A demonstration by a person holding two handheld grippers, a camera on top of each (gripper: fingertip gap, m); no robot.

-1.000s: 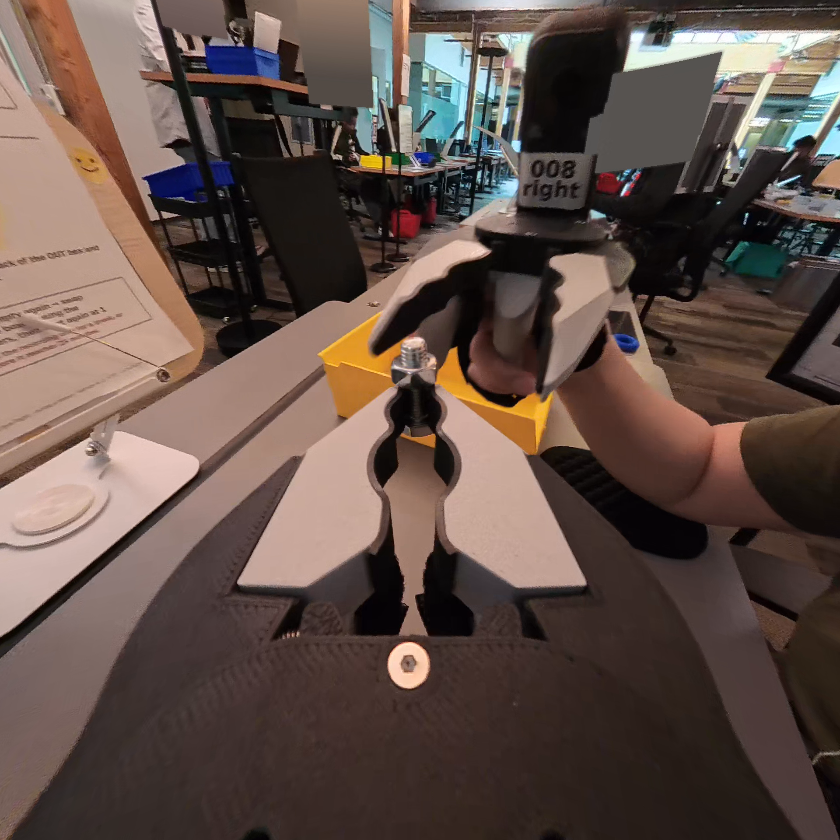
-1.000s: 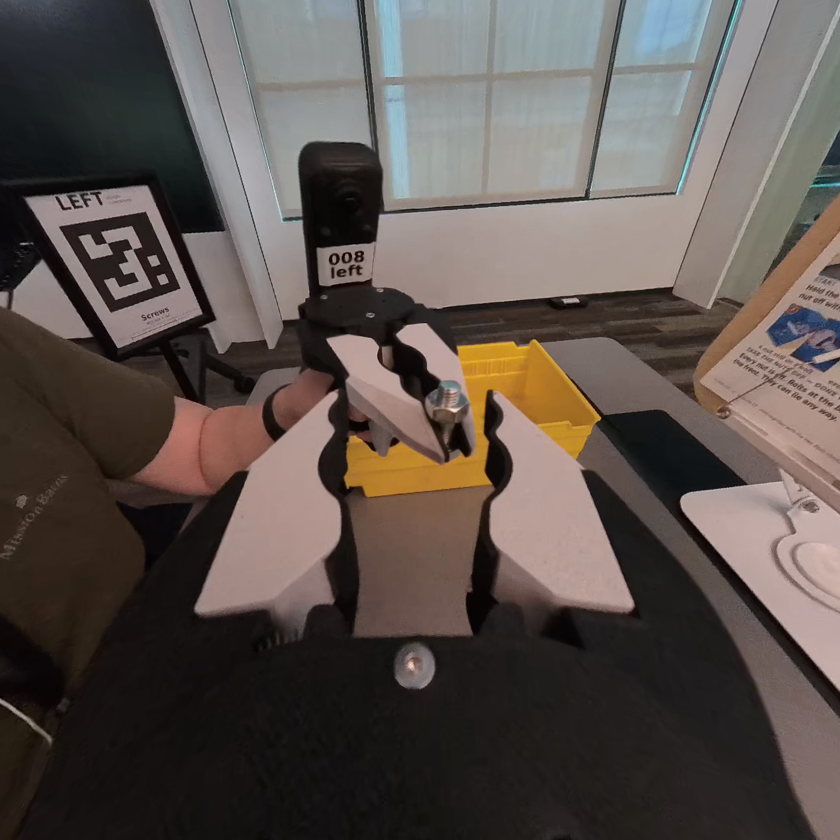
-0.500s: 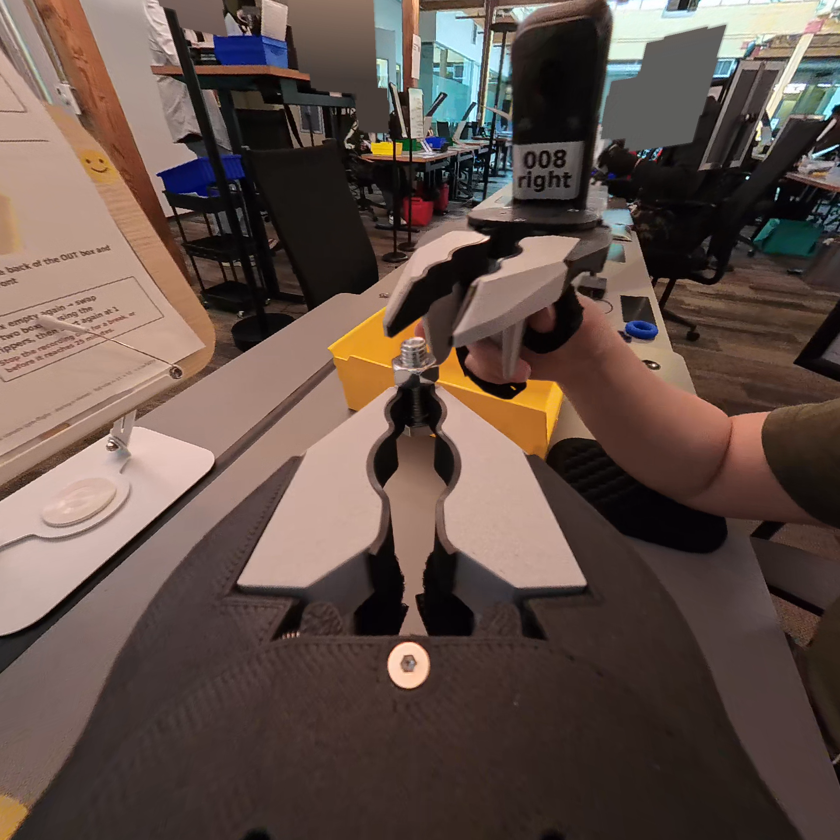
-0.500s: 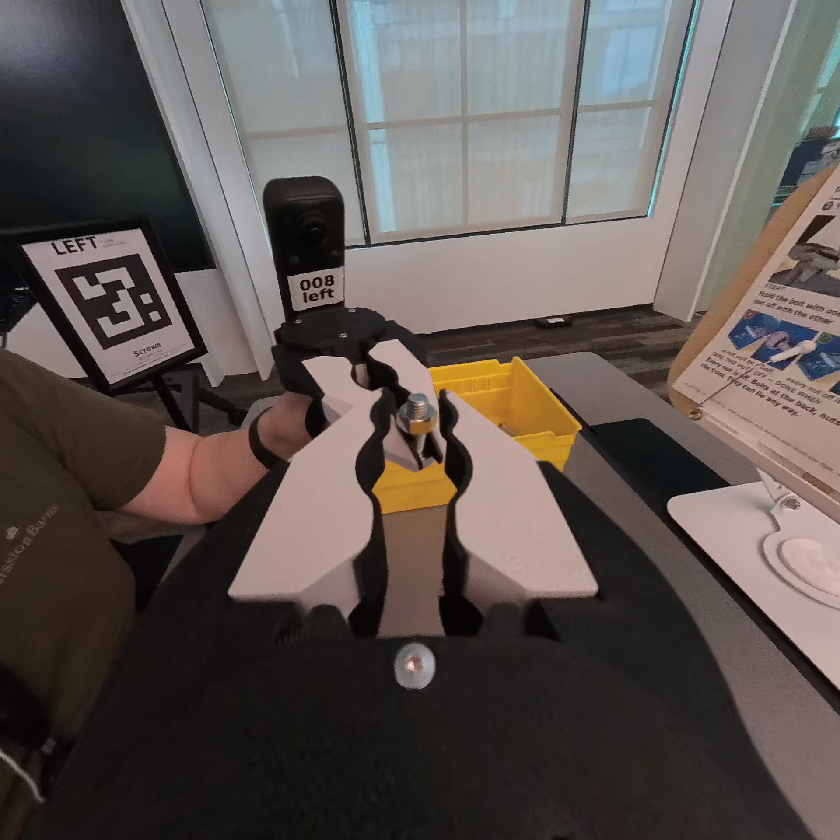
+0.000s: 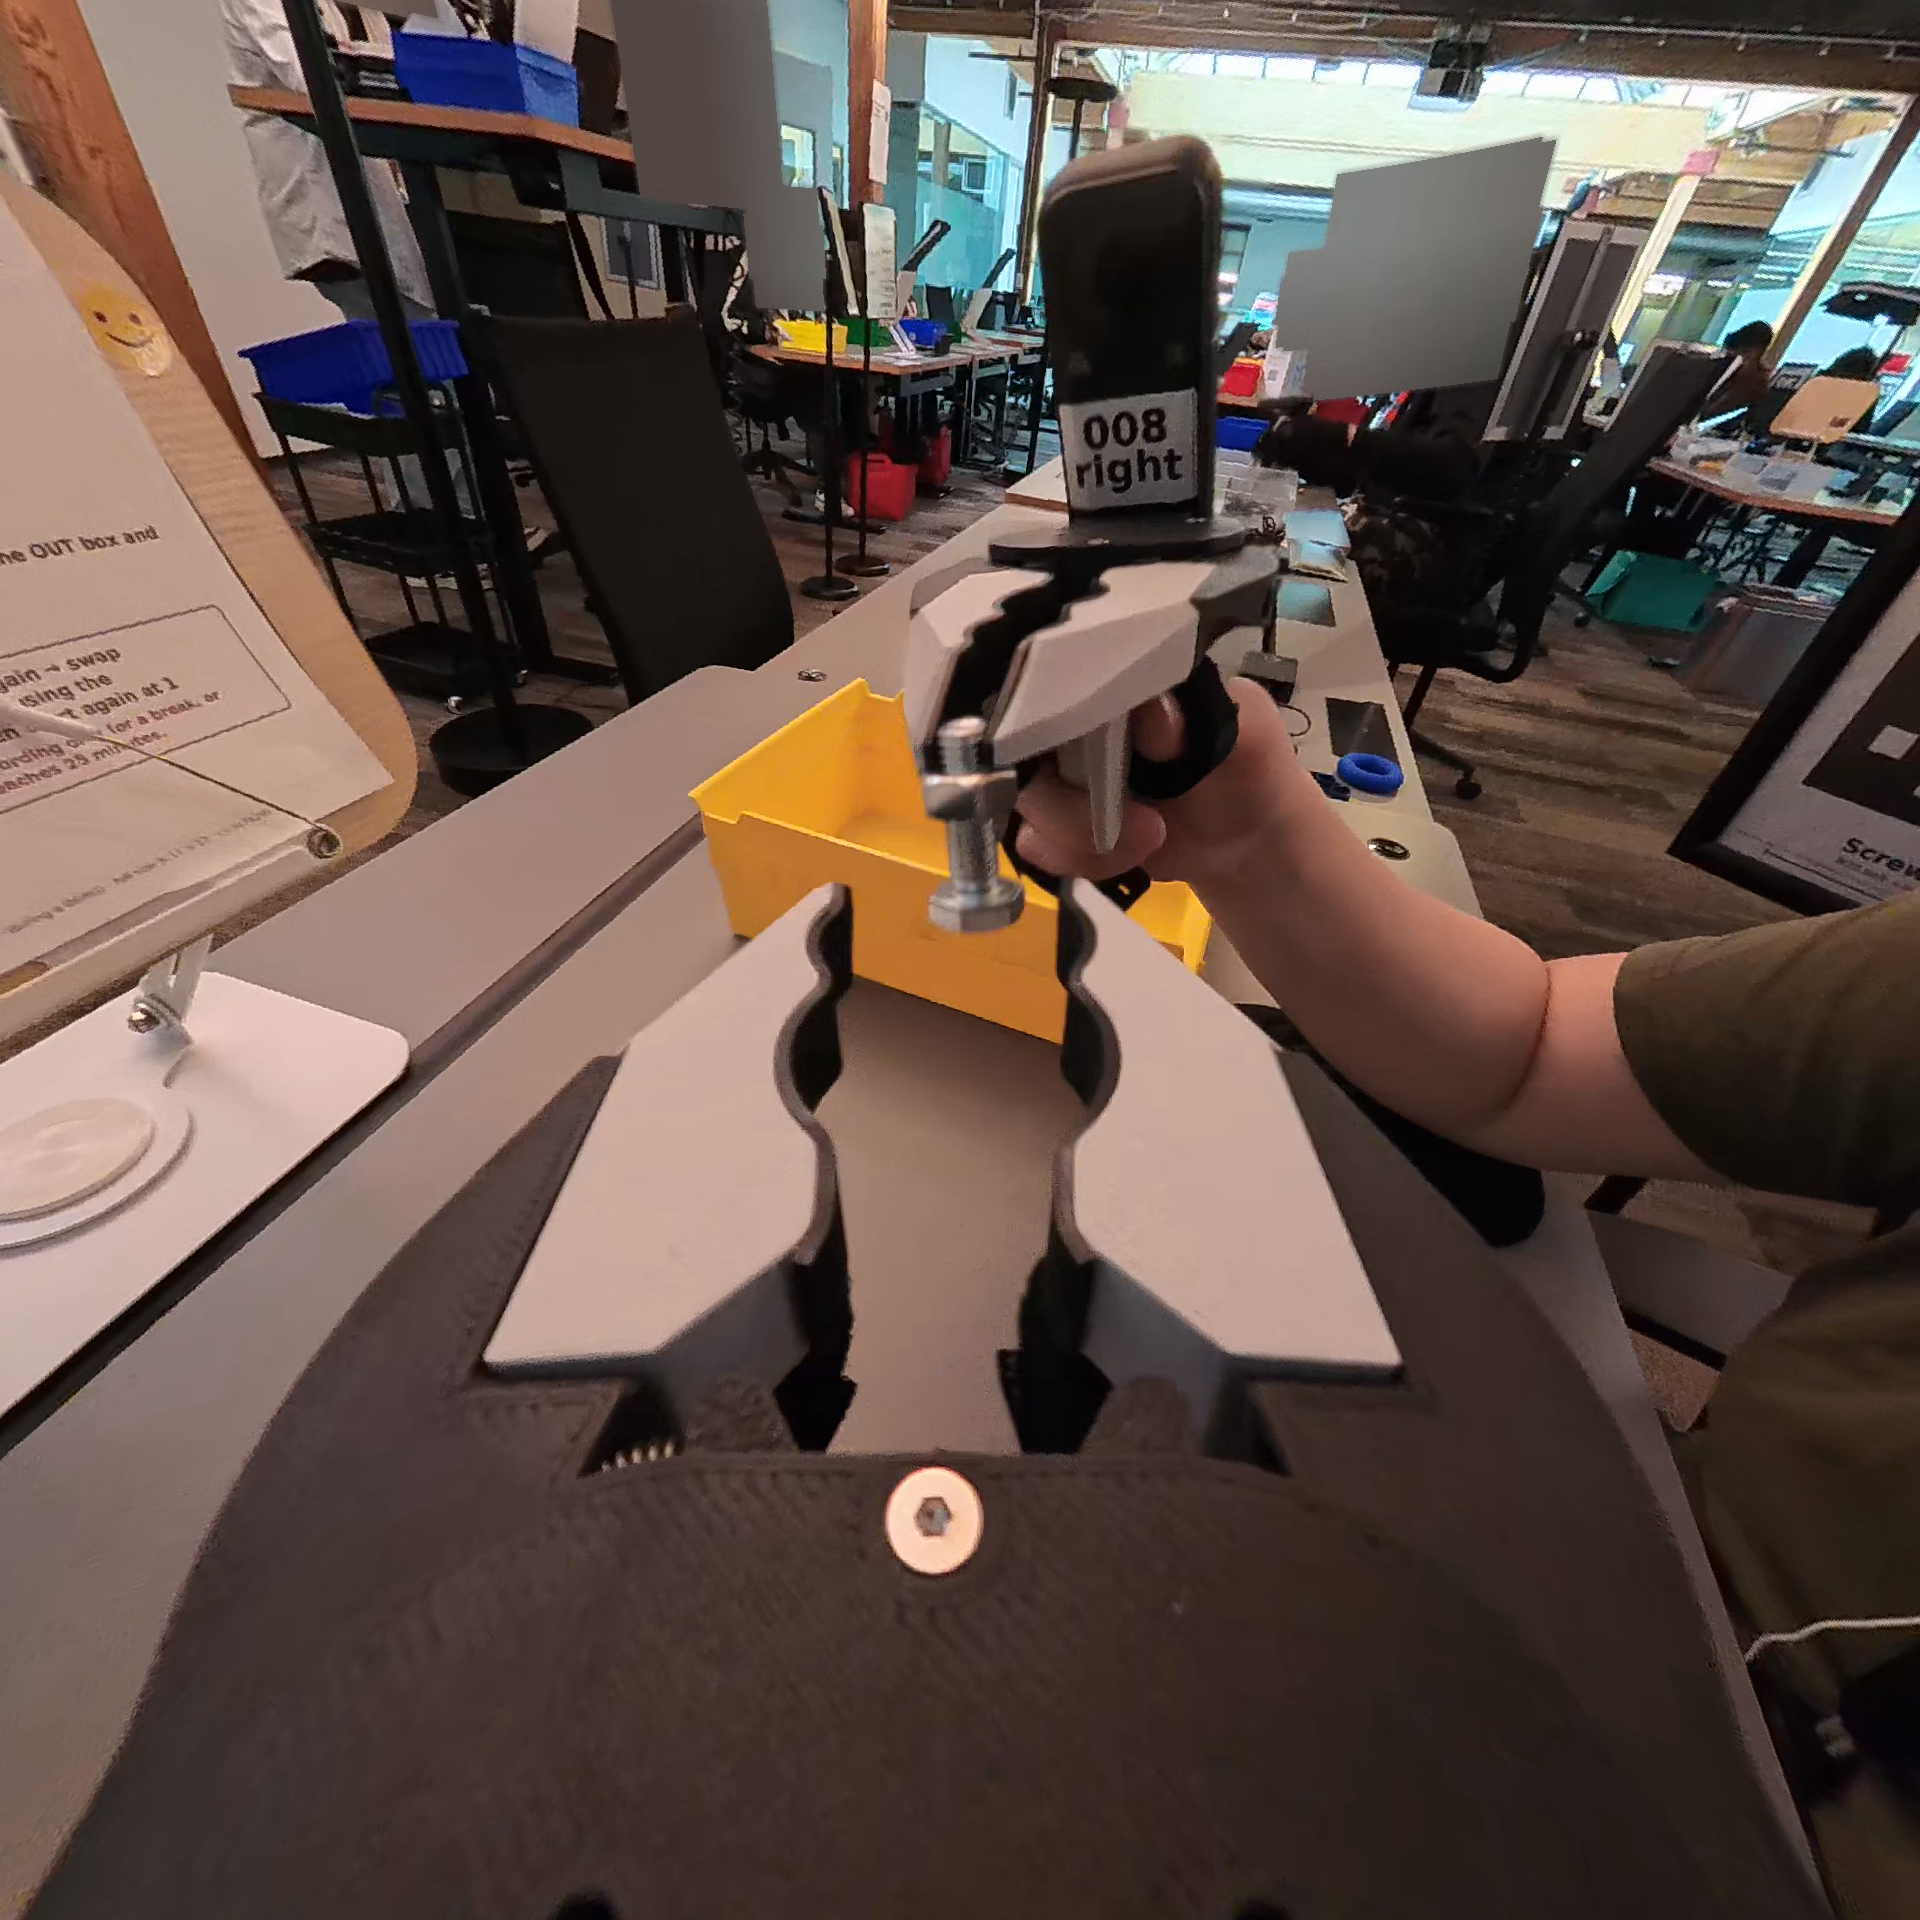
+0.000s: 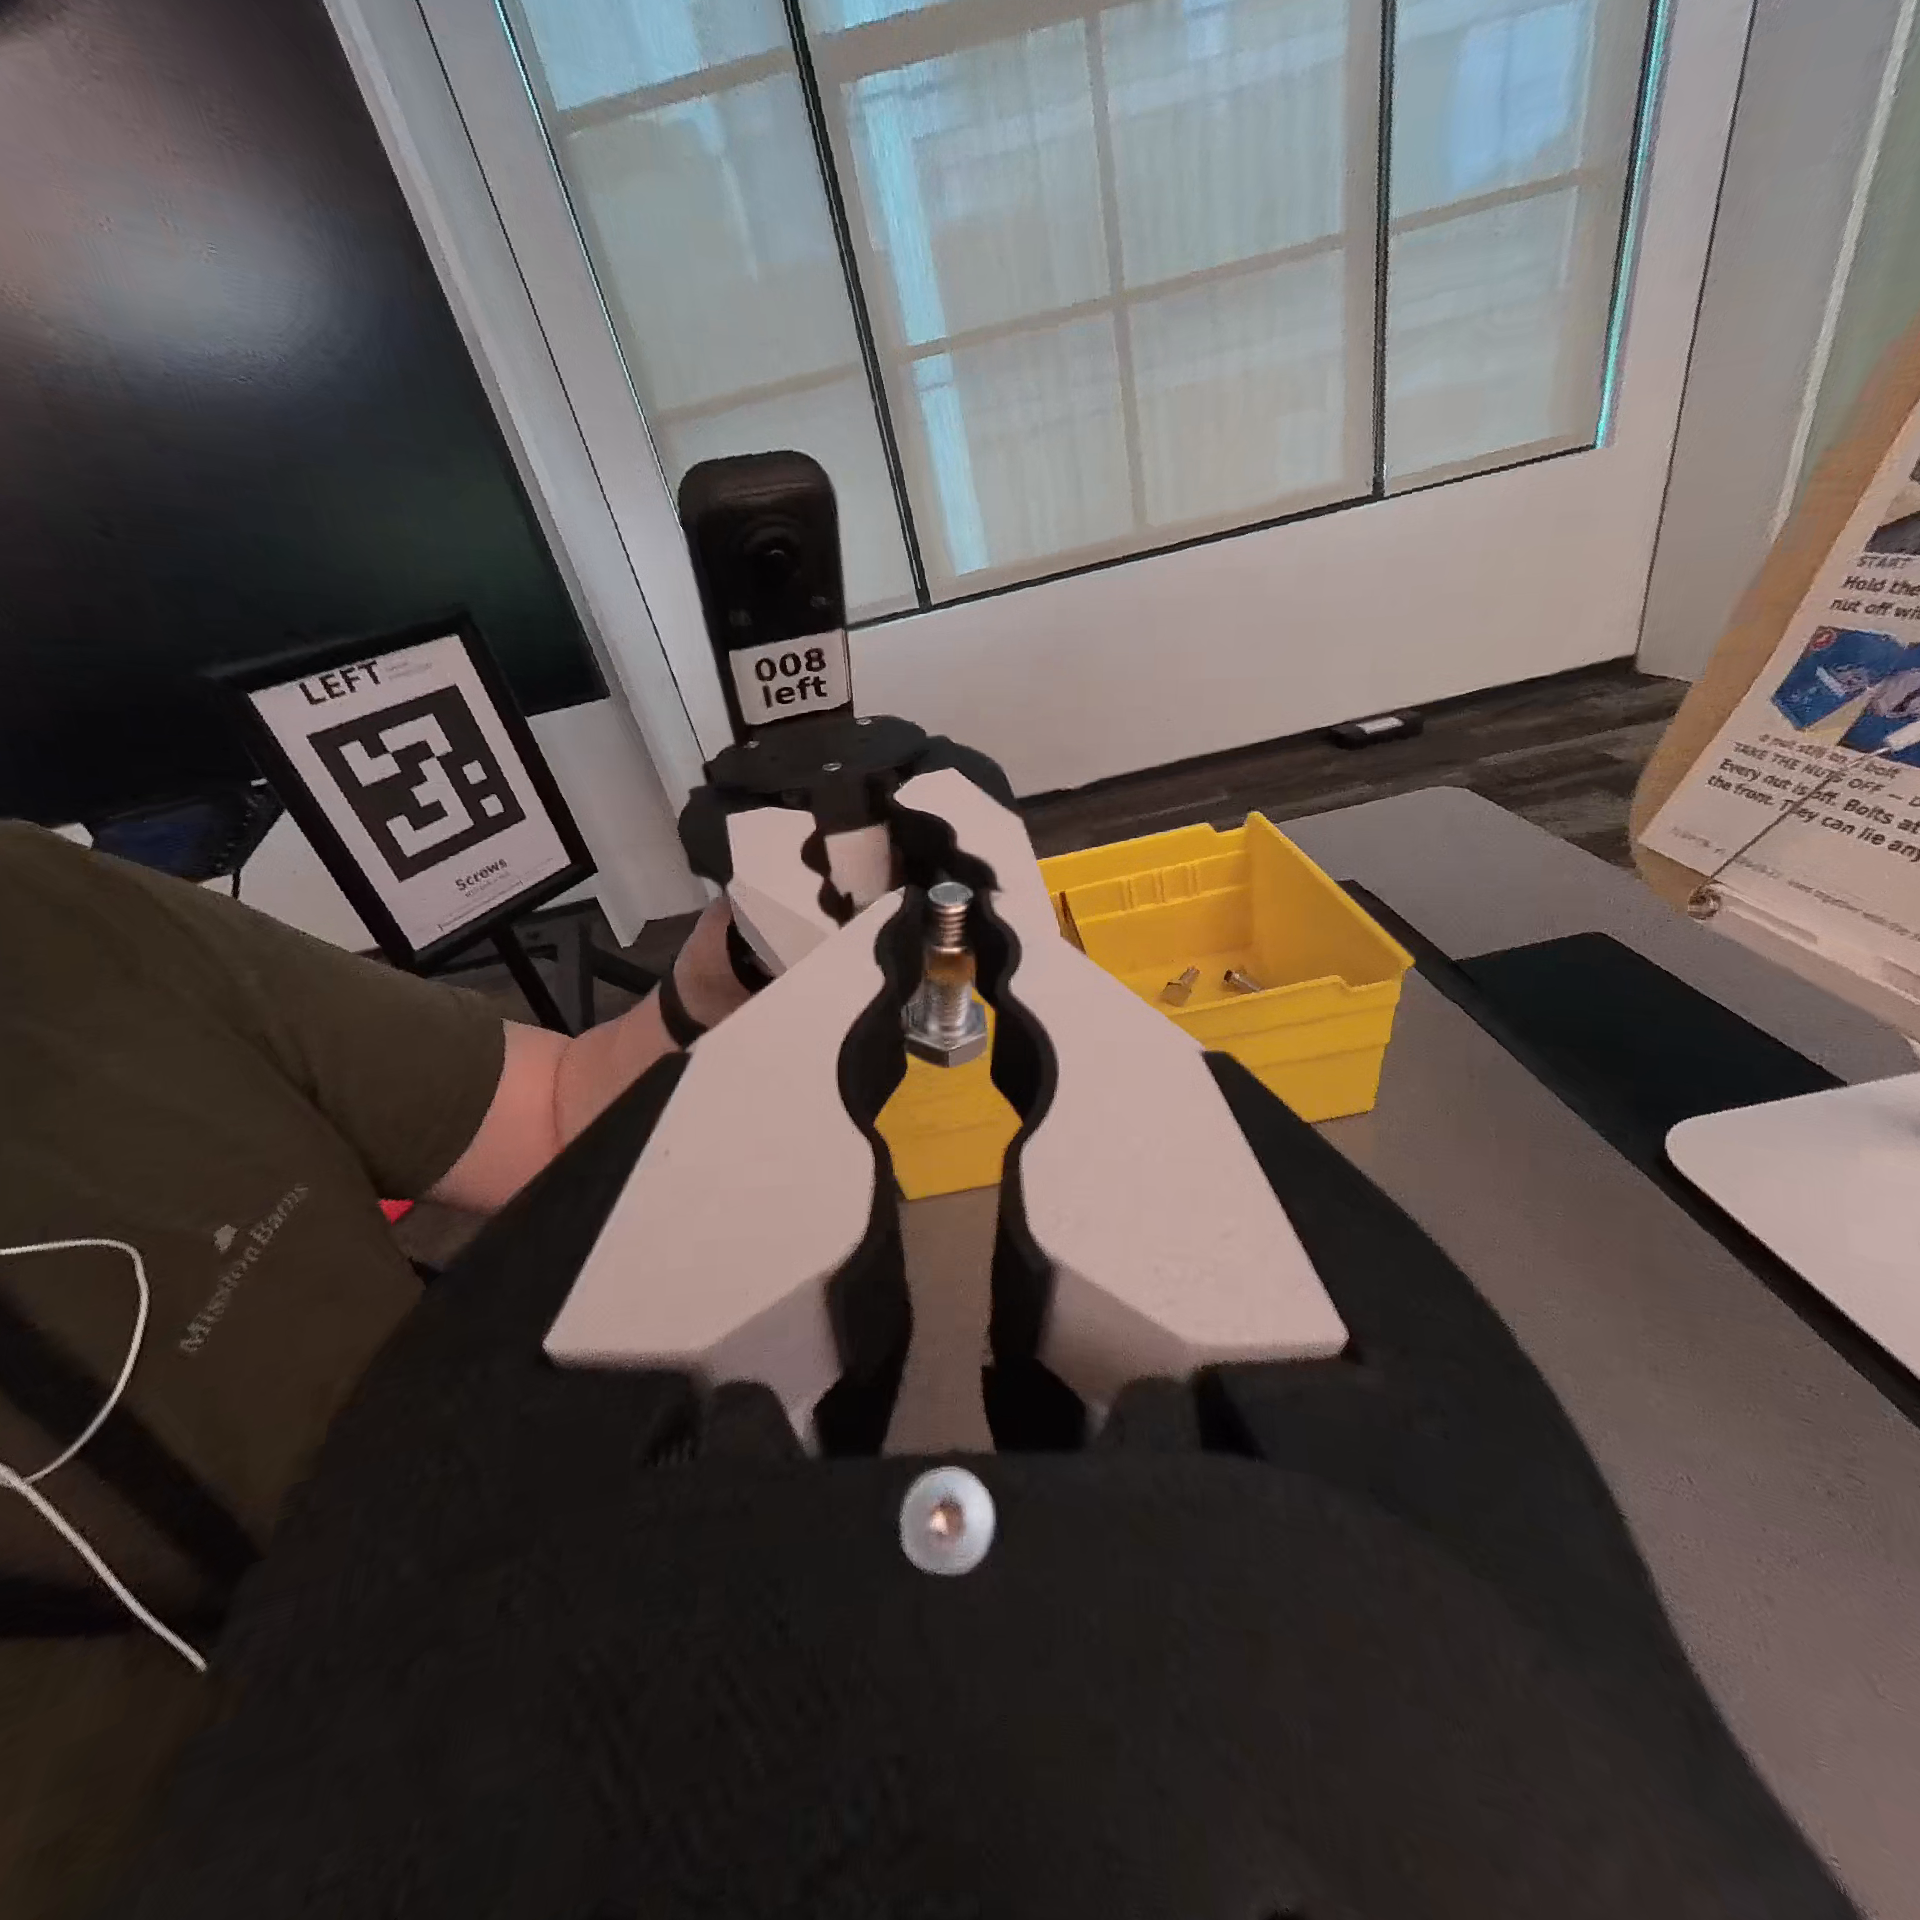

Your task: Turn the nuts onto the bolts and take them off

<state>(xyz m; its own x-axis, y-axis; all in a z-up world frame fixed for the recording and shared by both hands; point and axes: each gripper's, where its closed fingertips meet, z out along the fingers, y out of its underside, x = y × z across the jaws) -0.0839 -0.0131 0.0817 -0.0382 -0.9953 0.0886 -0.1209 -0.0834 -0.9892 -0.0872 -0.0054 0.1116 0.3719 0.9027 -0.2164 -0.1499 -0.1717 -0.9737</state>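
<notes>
bolt (image 5: 971,831), threaded steel, hex-headed, pinched in right gripper (image 5: 961,748); left gripper (image 5: 945,935) gapes empty.

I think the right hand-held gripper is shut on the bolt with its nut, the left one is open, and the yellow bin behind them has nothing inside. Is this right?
Not quite: the yellow bin is not empty. The right wrist view shows a few small metal parts lying in it. The rest holds: the right hand-held gripper is shut on the bolt with its nut, and the left hand-held gripper is open.
</notes>
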